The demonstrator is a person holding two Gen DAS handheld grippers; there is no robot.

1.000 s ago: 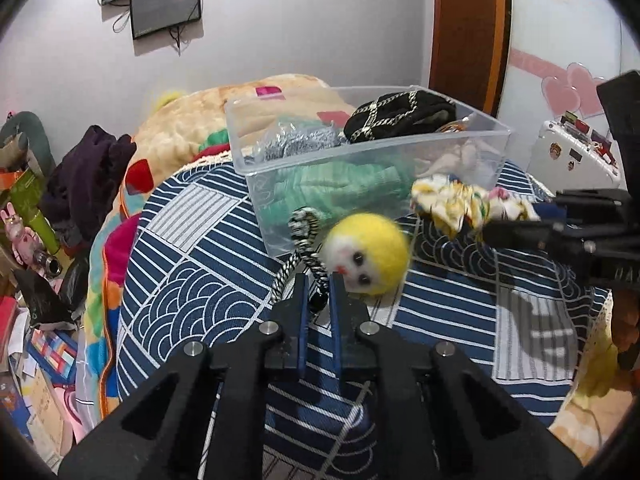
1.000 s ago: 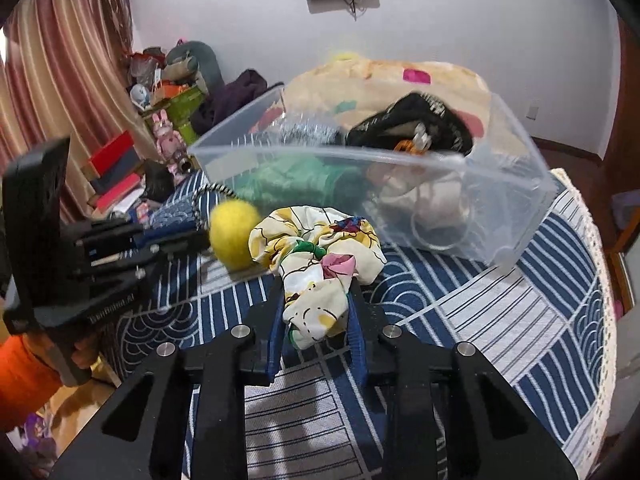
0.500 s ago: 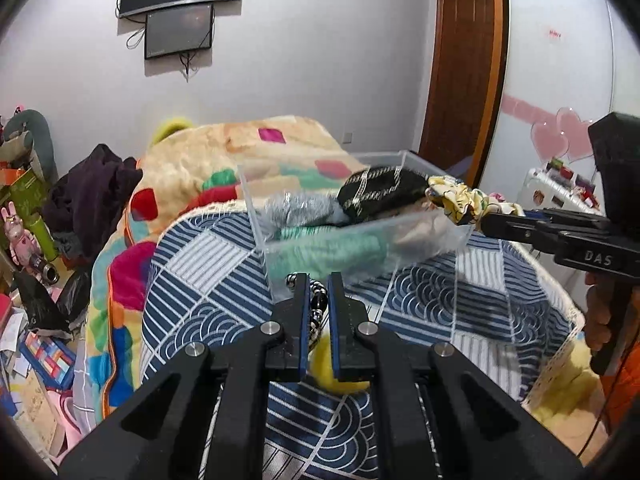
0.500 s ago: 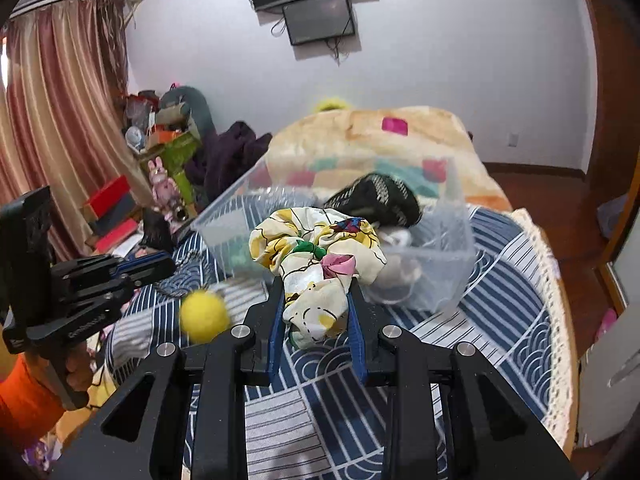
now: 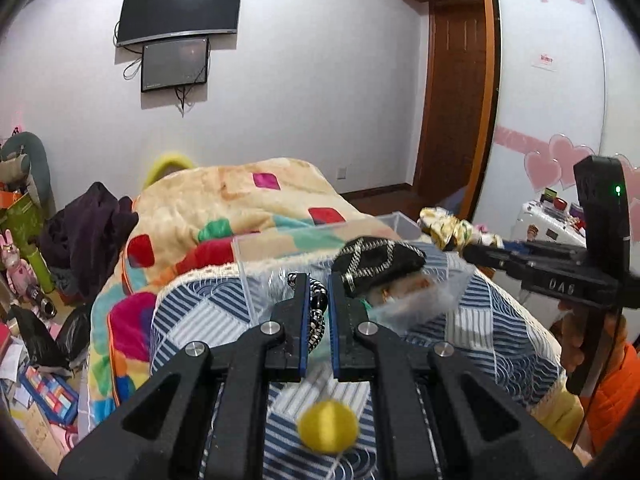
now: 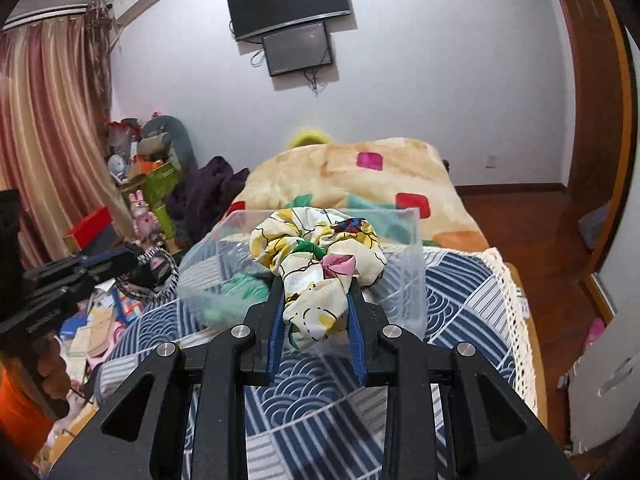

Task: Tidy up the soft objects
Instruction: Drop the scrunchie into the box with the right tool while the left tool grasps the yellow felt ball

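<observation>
My left gripper (image 5: 318, 280) is shut on a black-and-white braided cord (image 5: 317, 312), and a yellow fuzzy ball (image 5: 328, 426) dangles from it below the fingers. It hangs above the blue patterned table cover, just before the clear plastic bin (image 5: 360, 240). My right gripper (image 6: 316, 292) is shut on a yellow floral scrunchie (image 6: 316, 248), held above the bin's near rim (image 6: 416, 264). The right gripper with the scrunchie also shows in the left wrist view (image 5: 452, 226). The left gripper and cord show in the right wrist view (image 6: 156, 268).
The bin holds a black patterned cloth (image 5: 380, 264) and green fabric (image 6: 236, 288). Behind it lies a bed with a colourful blanket (image 5: 240, 200). Clutter covers the floor at left (image 5: 36, 360). A door (image 5: 456, 80) stands at the right.
Both grippers have risen well above the table with their loads. The yellow ball has left the table and now dangles below my left gripper. The bin looks lower and farther away.
</observation>
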